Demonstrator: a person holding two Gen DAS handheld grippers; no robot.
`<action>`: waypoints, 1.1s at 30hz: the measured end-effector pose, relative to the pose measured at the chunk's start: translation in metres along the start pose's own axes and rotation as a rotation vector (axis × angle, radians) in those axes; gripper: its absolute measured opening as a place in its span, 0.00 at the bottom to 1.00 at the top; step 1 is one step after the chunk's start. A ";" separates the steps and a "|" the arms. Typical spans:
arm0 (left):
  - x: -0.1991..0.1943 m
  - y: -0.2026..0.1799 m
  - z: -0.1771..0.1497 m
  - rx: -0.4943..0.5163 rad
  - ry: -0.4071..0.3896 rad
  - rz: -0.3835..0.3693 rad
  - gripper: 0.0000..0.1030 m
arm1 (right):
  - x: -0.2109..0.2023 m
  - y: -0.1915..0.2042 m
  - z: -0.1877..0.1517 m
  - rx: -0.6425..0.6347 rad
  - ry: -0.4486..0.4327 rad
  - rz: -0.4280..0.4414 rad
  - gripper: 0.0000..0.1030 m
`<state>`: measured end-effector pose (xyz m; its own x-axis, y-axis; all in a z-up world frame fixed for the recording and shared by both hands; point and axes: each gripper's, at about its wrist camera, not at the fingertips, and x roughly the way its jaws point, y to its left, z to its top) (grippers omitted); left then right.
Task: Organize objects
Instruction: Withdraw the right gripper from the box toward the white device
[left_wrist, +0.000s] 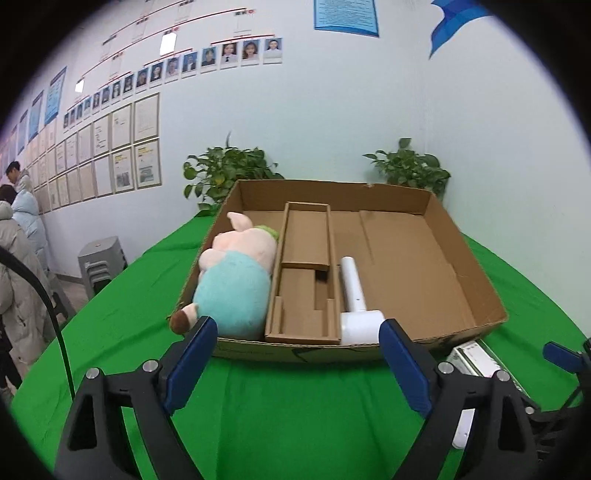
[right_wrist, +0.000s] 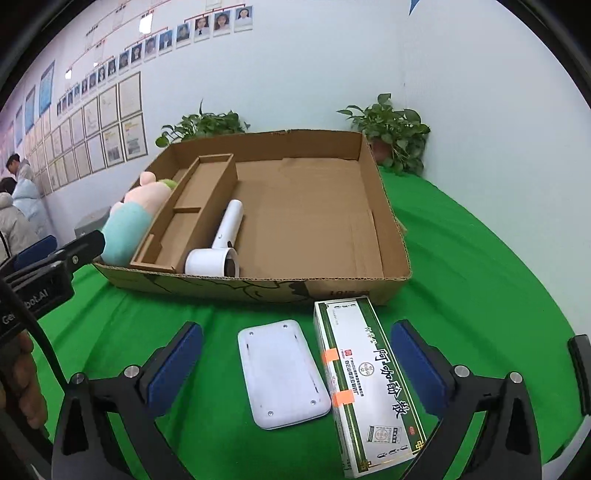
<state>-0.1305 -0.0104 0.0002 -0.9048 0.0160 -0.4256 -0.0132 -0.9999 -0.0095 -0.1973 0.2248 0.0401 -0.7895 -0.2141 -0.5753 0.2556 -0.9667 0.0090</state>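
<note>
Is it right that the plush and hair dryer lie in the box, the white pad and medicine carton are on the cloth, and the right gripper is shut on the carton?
Not quite. The right wrist view shows the right gripper open, the carton and pad lying untouched between its fingers. The rest holds.

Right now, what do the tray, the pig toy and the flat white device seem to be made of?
Tray: plain brown corrugated cardboard, matte, with raw cut edges.
Pig toy: soft plush fabric, fuzzy surface.
Flat white device: probably moulded plastic, smooth matte shell with small screws.
</note>
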 end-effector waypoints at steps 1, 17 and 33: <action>0.000 -0.002 0.000 0.012 0.006 0.002 0.87 | 0.000 0.000 0.000 -0.005 0.002 0.000 0.99; 0.015 -0.018 -0.017 0.032 0.147 -0.143 0.87 | -0.002 0.009 -0.018 -0.092 0.036 0.181 0.99; 0.024 -0.032 -0.035 0.074 0.243 -0.182 0.87 | -0.003 0.011 -0.064 -0.104 0.171 0.441 0.96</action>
<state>-0.1368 0.0218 -0.0412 -0.7568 0.1860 -0.6266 -0.2046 -0.9779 -0.0431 -0.1567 0.2235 -0.0101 -0.4922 -0.5659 -0.6615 0.6064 -0.7680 0.2058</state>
